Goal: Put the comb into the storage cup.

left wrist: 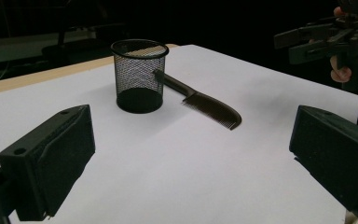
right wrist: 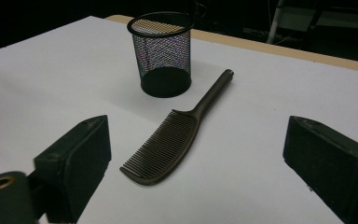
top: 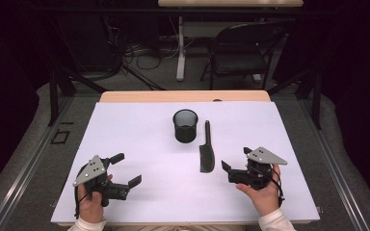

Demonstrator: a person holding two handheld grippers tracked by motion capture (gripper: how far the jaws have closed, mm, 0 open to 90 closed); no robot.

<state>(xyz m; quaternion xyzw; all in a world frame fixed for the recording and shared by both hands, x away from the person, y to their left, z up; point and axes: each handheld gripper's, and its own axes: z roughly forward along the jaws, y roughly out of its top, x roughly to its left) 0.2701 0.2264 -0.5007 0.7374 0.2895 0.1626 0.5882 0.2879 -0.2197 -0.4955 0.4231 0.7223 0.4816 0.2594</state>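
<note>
Right gripper (top: 233, 165) faces the comb (top: 206, 149), handle pointing away lengthwise.

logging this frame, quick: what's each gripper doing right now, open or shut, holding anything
Left gripper: open, holding nothing, above the white sheet.
Right gripper: open, holding nothing, beside the comb.

A lab: black curtains, floor cables (top: 139, 57), a folding chair (top: 238, 53), a paper-covered table (top: 125, 125)

comb (left wrist: 204, 103) handle end | hidden behind mesh cup (left wrist: 139, 77)
</note>
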